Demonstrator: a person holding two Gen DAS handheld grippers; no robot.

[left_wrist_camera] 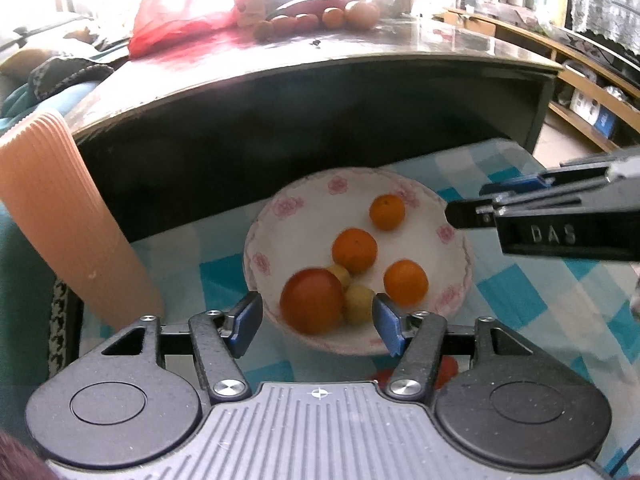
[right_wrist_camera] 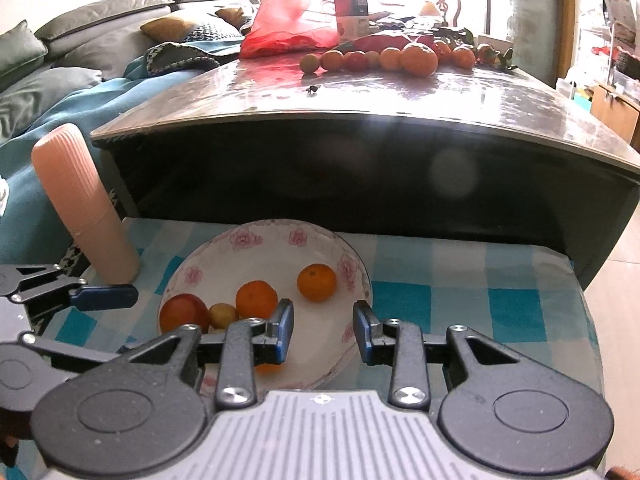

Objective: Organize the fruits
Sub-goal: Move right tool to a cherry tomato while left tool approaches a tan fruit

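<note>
A white plate with pink flowers (left_wrist_camera: 304,216) (right_wrist_camera: 248,248) sits on a blue-checked cloth. It holds three oranges (left_wrist_camera: 354,250) (right_wrist_camera: 317,282), a big red tomato (left_wrist_camera: 312,300) (right_wrist_camera: 184,314) and two small yellow fruits (left_wrist_camera: 359,304) (right_wrist_camera: 223,315). My left gripper (left_wrist_camera: 316,322) is open just over the plate's near edge, its jaws either side of the tomato and a yellow fruit. My right gripper (right_wrist_camera: 324,332) (left_wrist_camera: 480,204) is open over the plate's right side, holding nothing. One orange (right_wrist_camera: 268,368) is partly hidden under its left finger.
A dark table (left_wrist_camera: 320,92) (right_wrist_camera: 360,168) rises behind the plate, with a row of fruits (left_wrist_camera: 320,18) (right_wrist_camera: 384,58) and a red plastic bag (left_wrist_camera: 172,24) (right_wrist_camera: 288,20). A pink ribbed cylinder (left_wrist_camera: 60,220) (right_wrist_camera: 84,200) stands left. Red fruit (left_wrist_camera: 448,368) shows under my left gripper.
</note>
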